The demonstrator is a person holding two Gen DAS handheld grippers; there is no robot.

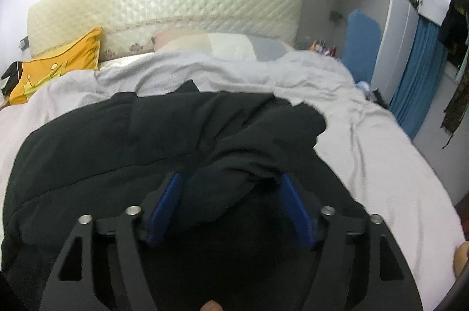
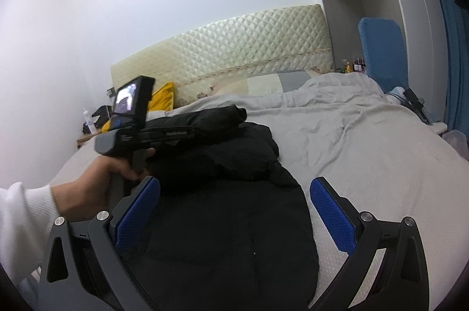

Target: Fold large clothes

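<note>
The black padded garment [image 1: 146,140] lay spread on the bed [image 1: 366,140], running lengthwise away from both grippers toward the quilted headboard [image 1: 176,3], with a sleeve or folded part piled on its far end. The left gripper [image 1: 231,179] stood directly over it, angled down, its blue fingers [image 1: 164,205] set wide. A raised fold of the black cloth sat between them, yet the pads did not appear to press on it, so nothing seemed gripped. The right gripper [image 2: 234,187] hung at the near end of the garment [image 2: 234,223], fingers [image 2: 331,214] wide and empty; the cloth's right-hand edge passed between them, with bare bedding under the right finger. Judging by this, the left gripper was nearer to the bunched fold, and the next move would likely turn on closing over that ridge, which lay straight ahead of its fingers. The left hand [image 2: 96,179] held its handle beside the garment. No brand, label or writing was readable anywhere.
</note>
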